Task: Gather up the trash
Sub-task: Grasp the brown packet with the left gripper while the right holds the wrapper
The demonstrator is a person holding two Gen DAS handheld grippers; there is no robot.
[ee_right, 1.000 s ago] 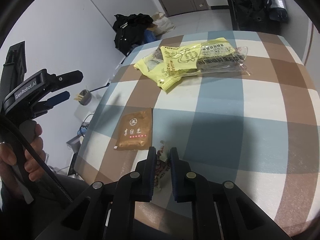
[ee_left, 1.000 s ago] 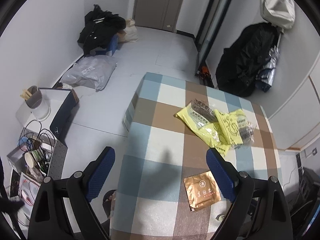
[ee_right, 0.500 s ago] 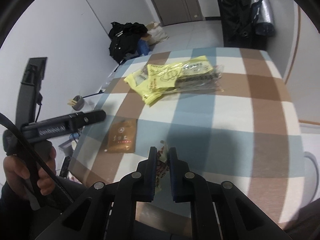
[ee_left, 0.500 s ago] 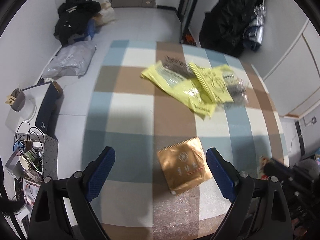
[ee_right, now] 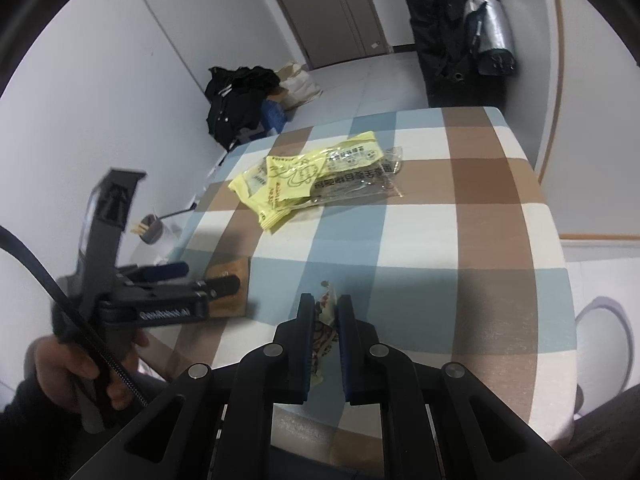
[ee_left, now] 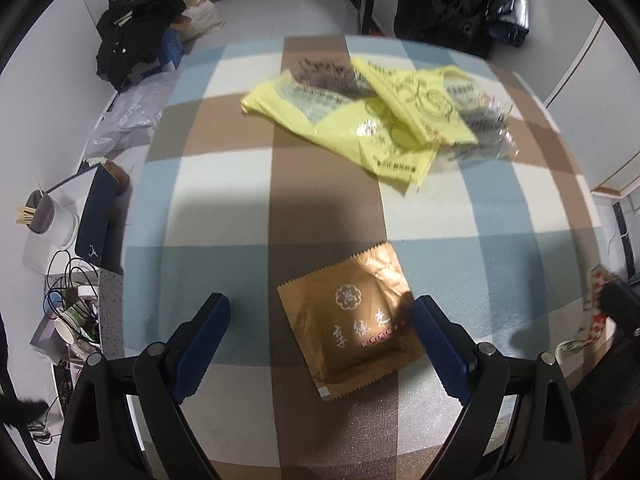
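Note:
A gold sachet [ee_left: 348,320] lies flat on the checked tablecloth [ee_left: 224,184], near its front edge. My left gripper [ee_left: 320,312] hangs over it, pointing steeply down, open, its blue pads on either side of the sachet and clear of it. Farther back lie yellow wrappers [ee_left: 360,120] and a clear printed wrapper [ee_left: 484,120]. In the right wrist view my right gripper [ee_right: 325,300] is shut on a small red-and-white wrapper [ee_right: 322,338], held above the cloth [ee_right: 460,240]. The left gripper [ee_right: 192,280] shows there too, in a hand [ee_right: 72,364], half hiding the sachet [ee_right: 232,280].
Left of the table stand a cup of sticks [ee_left: 48,216], a dark box [ee_left: 96,216] and a bin of cables and cups [ee_left: 68,312]. Black clothes [ee_left: 136,32] and a plastic bag [ee_left: 124,120] lie on the floor. Dark coats [ee_left: 452,0] hang behind the table.
My left gripper has swung in over the table and tipped downward, coming over the gold sachet. The right gripper has lifted and drawn back a little with the small wrapper still in it.

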